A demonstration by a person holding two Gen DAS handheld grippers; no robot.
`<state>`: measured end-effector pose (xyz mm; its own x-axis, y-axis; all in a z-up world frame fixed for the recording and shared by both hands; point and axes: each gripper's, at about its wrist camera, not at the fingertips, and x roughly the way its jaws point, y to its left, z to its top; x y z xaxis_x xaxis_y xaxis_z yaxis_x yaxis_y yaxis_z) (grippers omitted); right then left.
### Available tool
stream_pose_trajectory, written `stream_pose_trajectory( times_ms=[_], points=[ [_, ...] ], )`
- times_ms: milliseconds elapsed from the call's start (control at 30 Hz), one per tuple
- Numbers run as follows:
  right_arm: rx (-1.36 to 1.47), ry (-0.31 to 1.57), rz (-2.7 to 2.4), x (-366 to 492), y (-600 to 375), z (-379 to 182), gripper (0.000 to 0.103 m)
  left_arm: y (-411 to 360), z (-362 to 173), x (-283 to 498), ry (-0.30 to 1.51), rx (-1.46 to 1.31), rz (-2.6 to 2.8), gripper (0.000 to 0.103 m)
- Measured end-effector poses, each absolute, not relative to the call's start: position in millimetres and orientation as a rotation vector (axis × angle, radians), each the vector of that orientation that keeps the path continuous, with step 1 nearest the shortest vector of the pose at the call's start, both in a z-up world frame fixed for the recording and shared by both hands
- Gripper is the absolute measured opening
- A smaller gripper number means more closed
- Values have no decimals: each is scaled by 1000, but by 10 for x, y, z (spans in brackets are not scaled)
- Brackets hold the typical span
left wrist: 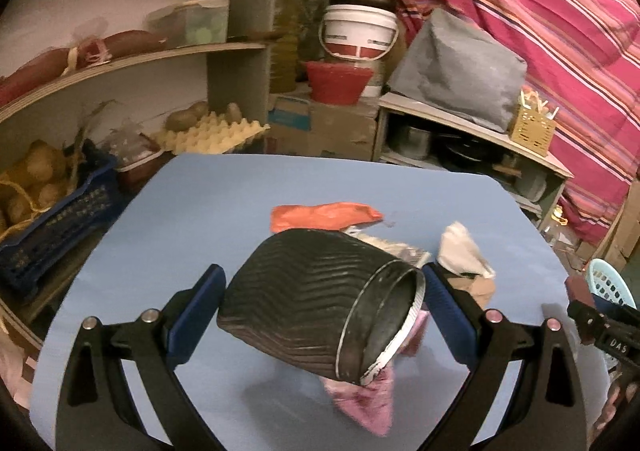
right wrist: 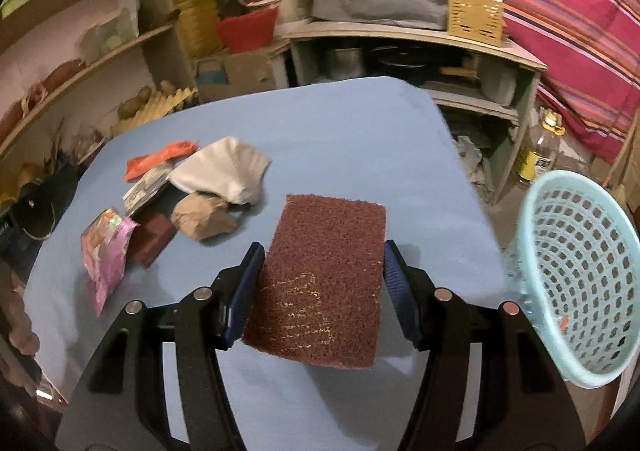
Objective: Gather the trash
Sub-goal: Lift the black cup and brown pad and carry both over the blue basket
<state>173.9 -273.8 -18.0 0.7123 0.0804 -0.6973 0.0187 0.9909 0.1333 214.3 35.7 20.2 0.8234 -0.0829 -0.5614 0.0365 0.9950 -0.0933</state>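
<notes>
- Your left wrist view looks steeply down, close over the table (left wrist: 192, 203), facing the shelves.
- Your right wrist view likewise; both share the table's trash pile (right wrist: 208, 187).

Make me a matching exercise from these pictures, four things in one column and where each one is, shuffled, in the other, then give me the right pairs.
Things
1. black ribbed cup
2. brown scouring pad
3. light blue basket
4. pink wrapper

Places
A. beyond the table's right edge
B. lying on the blue table, left of the pile
C. between the fingers of the left gripper
D. between the fingers of the right gripper

Pairs: 1-C, 2-D, 3-A, 4-B
</notes>
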Motion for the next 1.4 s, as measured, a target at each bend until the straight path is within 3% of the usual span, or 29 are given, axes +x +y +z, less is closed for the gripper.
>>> stream_pose_trajectory(
  times_ms=[1400],
  points=[
    [259, 690, -347, 1015, -5107, -159, 60, -2376, 124, 2146, 609, 44, -397, 95]
  ],
)
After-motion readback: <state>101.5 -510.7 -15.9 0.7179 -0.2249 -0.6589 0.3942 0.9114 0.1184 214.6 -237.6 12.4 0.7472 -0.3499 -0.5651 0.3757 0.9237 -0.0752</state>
